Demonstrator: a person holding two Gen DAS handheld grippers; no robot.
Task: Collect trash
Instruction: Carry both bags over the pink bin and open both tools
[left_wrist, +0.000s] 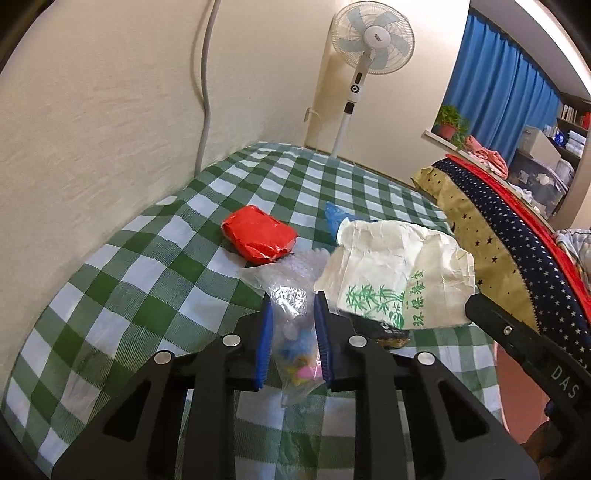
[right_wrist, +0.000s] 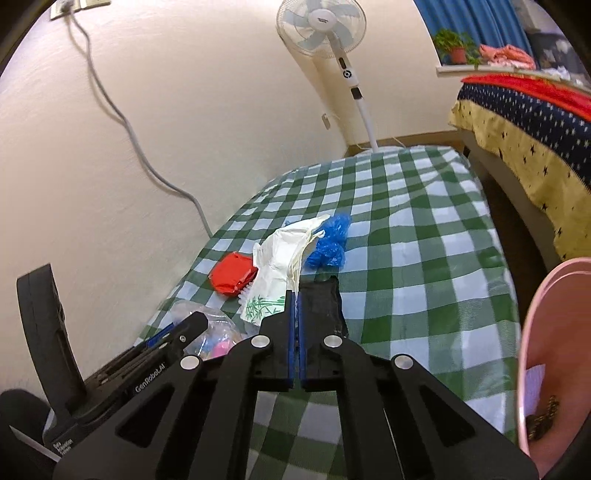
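Fan (left_wrist: 372, 40) behind, bed (right_wrist: 524, 122) beside table (right_wrist: 424, 236)

I'm working in a lived-in home bedroom. A standing fan (left_wrist: 373, 40) against cream walls, blue curtains (left_wrist: 506, 70), a potted plant (left_wrist: 448, 123) on the sill. A bed's star-print bedspread (right_wrist: 517, 122) lies beside the green-checked cloth (left_wrist: 155, 295).

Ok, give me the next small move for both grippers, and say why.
Probably carry both across to the pink bin: the left gripper already pinches the clear plastic bag, and the right gripper is shut on the white paper bag.
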